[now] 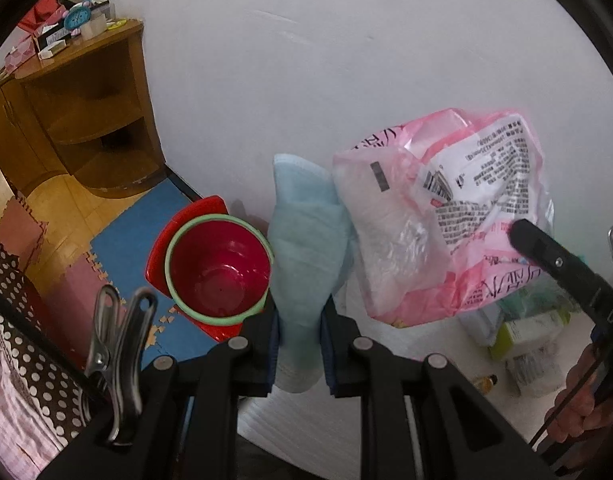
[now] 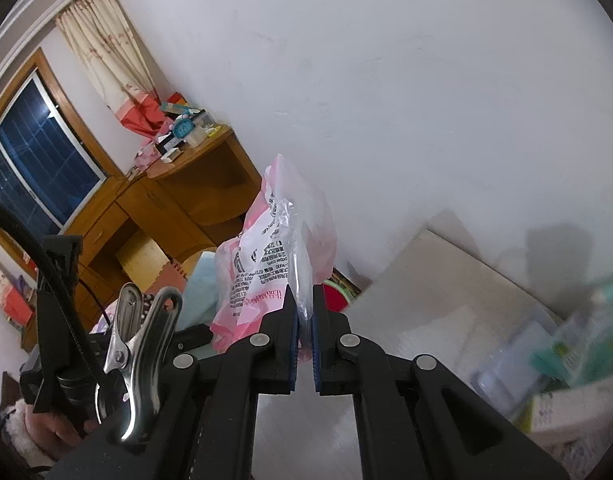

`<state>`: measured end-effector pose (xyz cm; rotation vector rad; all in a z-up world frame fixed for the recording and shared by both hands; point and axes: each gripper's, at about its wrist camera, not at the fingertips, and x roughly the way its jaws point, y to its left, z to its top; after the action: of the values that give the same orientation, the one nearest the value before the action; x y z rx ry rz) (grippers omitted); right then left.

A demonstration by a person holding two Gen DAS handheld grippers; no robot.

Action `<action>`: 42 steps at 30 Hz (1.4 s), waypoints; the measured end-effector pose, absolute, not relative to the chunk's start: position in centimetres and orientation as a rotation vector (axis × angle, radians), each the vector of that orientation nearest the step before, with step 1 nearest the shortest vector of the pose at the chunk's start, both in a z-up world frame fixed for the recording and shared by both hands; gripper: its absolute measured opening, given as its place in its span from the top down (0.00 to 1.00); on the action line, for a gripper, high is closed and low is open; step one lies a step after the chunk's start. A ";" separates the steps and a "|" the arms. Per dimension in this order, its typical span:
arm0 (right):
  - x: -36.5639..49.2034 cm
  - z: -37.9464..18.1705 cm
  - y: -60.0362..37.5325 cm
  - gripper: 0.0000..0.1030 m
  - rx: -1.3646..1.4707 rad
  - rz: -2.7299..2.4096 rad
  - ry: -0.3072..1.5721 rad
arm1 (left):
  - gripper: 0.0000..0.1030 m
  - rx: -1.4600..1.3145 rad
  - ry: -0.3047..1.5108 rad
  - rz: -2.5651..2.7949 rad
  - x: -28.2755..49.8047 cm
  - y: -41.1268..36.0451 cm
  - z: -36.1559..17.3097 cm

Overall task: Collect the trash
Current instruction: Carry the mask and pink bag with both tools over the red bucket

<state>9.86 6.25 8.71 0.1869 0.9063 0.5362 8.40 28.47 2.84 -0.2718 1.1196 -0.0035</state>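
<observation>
My left gripper [image 1: 300, 312] is shut on a light blue face mask [image 1: 306, 240] and holds it up in the air, right beside the red bucket [image 1: 218, 268] with a green rim on the floor. My right gripper [image 2: 305, 300] is shut on a pink and clear plastic wrapper [image 2: 274, 248] with printed text. The wrapper also shows in the left wrist view [image 1: 446, 216], next to the mask, with the right gripper's finger [image 1: 554, 260] at its lower right. The mask shows as a blue patch in the right wrist view [image 2: 200, 288].
The bucket stands on a red square tray [image 1: 210, 208] on blue and pink foam mats. A wooden corner cabinet [image 1: 86, 120] with clutter on top stands by the white wall. A white table [image 2: 446, 280] holds boxes and packets [image 1: 526, 332] at the right.
</observation>
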 end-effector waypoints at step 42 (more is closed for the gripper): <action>29.4 -26.3 31.9 0.94 -0.472 0.365 1.701 | 0.81 -0.580 1.556 0.175 18.6 42.1 -32.1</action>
<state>29.36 31.89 -26.34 -0.4723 1.7014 0.3653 18.58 42.14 -32.08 -0.5797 1.5558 0.1752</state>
